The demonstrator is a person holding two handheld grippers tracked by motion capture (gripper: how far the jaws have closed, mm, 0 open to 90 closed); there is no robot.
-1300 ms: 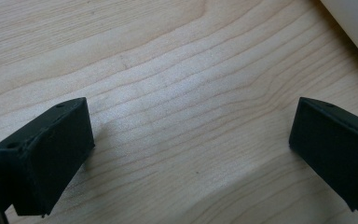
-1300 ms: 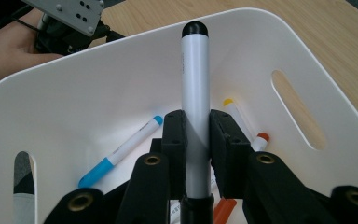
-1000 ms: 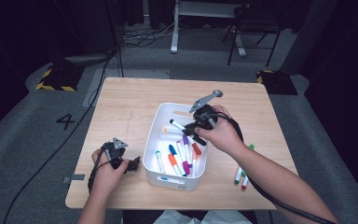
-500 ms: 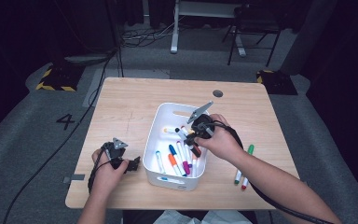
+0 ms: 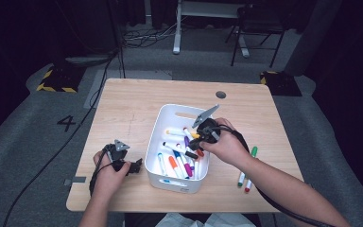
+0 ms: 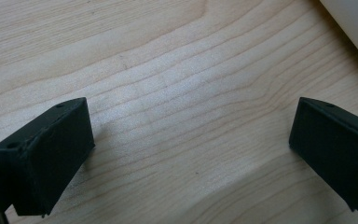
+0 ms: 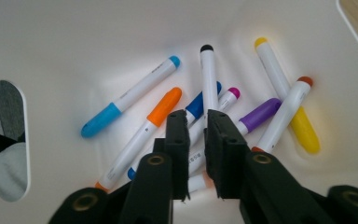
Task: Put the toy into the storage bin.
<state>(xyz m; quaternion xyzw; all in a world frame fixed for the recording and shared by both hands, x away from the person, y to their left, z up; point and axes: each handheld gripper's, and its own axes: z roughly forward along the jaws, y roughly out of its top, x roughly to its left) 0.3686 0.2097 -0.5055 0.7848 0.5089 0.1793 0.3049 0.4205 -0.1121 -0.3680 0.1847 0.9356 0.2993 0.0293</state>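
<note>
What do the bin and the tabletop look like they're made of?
White bin: likely moulded plastic, smooth with a soft sheen, rounded corners and a cut-out handle slot. Table: light wood or wood-look laminate, matte, with visible grain lines; which one is unclear.

A pale wooden table (image 5: 132,101) stands on grey carpet (image 5: 38,142). A round dark hole (image 5: 220,94) sits near its far edge. A white number 4 (image 5: 66,123) is marked on the floor to the left. Farther left lies a block with yellow and black stripes (image 5: 54,78), and another (image 5: 276,80) lies at the far right. Black cables (image 5: 142,35) trail across the floor behind, near a white stand (image 5: 176,26) and a dark chair (image 5: 255,23).
</note>
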